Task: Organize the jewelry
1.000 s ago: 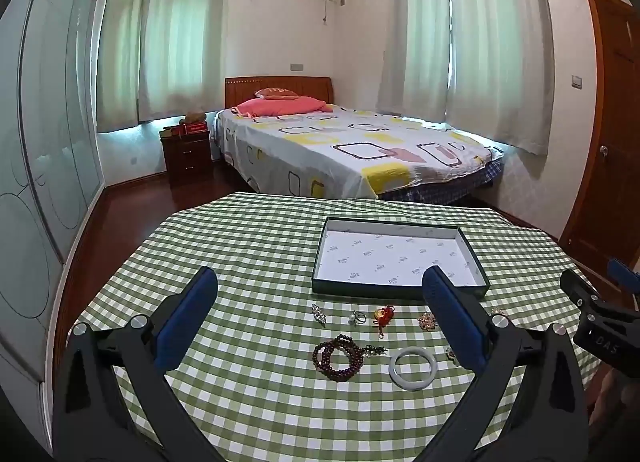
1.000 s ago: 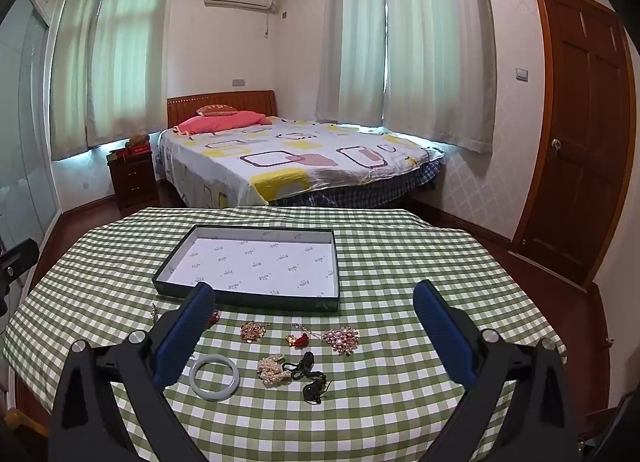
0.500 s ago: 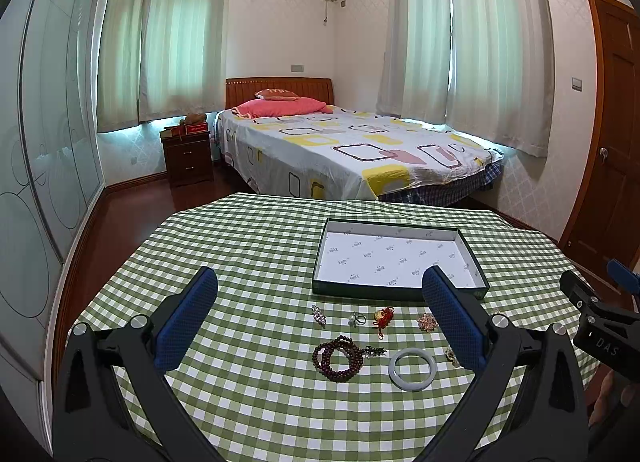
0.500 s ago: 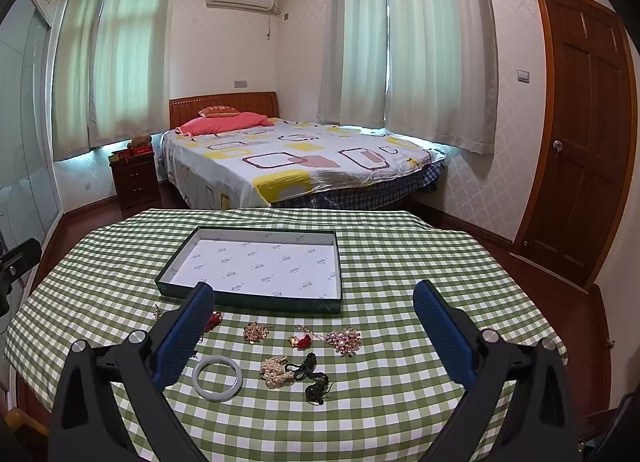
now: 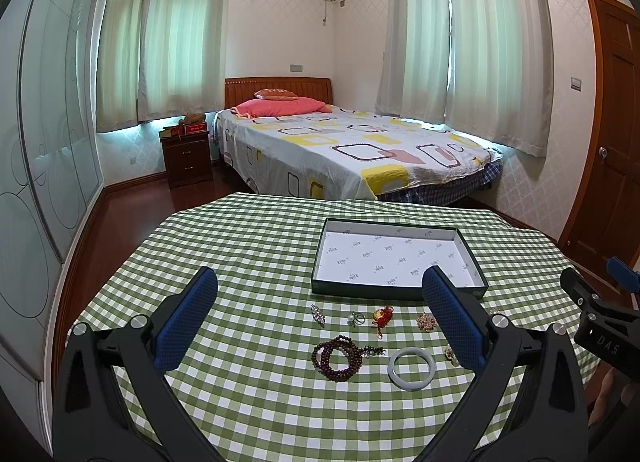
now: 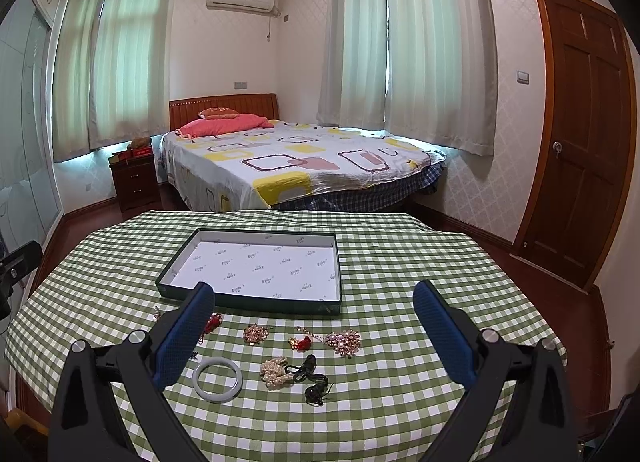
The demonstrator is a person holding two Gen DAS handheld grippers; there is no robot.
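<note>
both hand-held grippers (image 5: 320, 316) (image 6: 314, 326) wide-jawed above table (image 5: 240, 246), tray (image 6: 248, 304) ahead

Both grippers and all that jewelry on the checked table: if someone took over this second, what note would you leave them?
Left gripper: open, holding nothing, above the table.
Right gripper: open, holding nothing.
Dark green shallow box with white lining: nothing inside.
All jewelry lies loose on the green checked tablecloth in front of the box: pale jade bangle, dark red bead bracelet, pearl cluster, pink rhinestone brooch, smaller pieces.
Done: nothing. Left: every piece.
</note>
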